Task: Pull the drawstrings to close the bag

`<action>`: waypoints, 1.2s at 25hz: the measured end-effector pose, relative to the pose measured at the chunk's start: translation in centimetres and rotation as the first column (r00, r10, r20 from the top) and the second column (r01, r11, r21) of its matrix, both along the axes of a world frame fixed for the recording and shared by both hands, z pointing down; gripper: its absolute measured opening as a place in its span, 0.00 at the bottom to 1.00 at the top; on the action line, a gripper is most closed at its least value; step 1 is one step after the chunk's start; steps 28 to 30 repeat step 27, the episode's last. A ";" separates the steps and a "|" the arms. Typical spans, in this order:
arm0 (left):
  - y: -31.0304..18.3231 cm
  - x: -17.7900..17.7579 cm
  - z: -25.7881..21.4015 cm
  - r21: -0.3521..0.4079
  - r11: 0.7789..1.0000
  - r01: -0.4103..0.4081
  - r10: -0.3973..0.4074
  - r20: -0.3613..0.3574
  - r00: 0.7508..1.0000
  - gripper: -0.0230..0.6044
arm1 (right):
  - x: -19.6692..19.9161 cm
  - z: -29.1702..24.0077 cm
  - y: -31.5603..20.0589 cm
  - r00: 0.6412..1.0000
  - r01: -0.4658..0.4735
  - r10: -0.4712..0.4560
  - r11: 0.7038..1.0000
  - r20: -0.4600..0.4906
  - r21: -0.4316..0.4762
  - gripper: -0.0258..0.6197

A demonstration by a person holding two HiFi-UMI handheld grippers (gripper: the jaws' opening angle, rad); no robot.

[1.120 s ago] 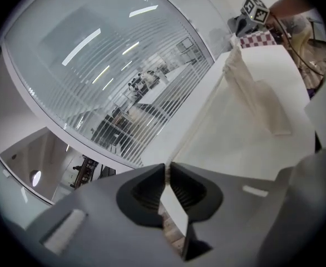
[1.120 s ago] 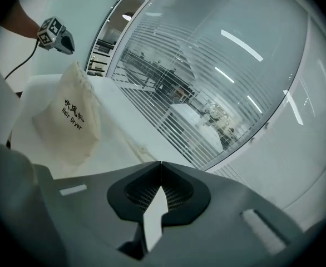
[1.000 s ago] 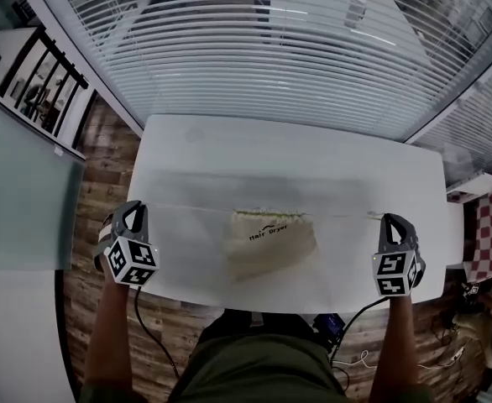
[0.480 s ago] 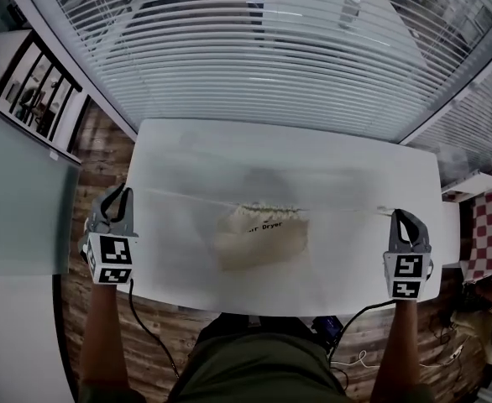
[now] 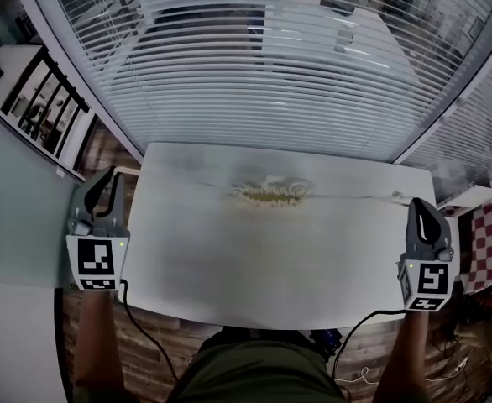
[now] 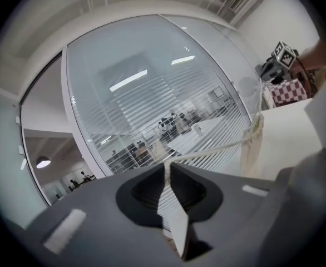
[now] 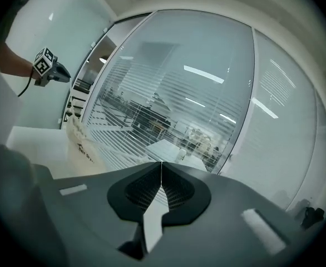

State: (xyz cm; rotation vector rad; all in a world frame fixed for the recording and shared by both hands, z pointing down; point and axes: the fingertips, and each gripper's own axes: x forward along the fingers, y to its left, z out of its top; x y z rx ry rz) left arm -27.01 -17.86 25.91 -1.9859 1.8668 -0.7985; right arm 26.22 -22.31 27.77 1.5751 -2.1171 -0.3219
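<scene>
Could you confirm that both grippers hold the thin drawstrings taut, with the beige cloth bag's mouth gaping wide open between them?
Not quite: the head view shows the mouth of the beige cloth bag gathered into a narrow ruffle, not gaping. The left gripper and right gripper do hold the thin drawstrings taut.

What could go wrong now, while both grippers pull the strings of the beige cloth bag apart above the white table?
1. The beige cloth bag looks fully gathered at its mouth, so harder pulling may strain the thin white drawstrings or the seam.
2. Each string is pinched only between the narrow jaws of the left gripper and the right gripper. One may slip out, and the bag, which seems to hang from them, could drop onto the white table.
</scene>
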 end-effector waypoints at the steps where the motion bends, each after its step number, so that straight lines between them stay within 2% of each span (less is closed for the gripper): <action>1: -0.2 0.3 -0.2 0.008 1.000 -0.004 0.004 -0.004 1.000 0.09 | -0.2 0.0 -0.1 1.000 0.003 -0.003 1.000 0.000 0.004 0.06; 11: 0.5 3.0 -3.0 0.079 0.997 -0.012 0.016 -0.050 0.999 0.09 | -1.0 -0.2 0.7 0.999 0.026 -0.026 1.000 0.021 0.010 0.06; 17: 1.1 3.3 -3.6 0.097 0.995 -0.021 0.026 -0.055 0.998 0.09 | -0.9 -0.2 1.2 1.000 0.020 -0.020 1.000 0.009 0.003 0.06; 30: 2.3 3.9 -3.9 0.115 0.993 -0.028 0.036 -0.064 0.997 0.09 | -1.6 -1.5 2.5 0.999 0.046 -0.046 0.998 0.010 0.047 0.06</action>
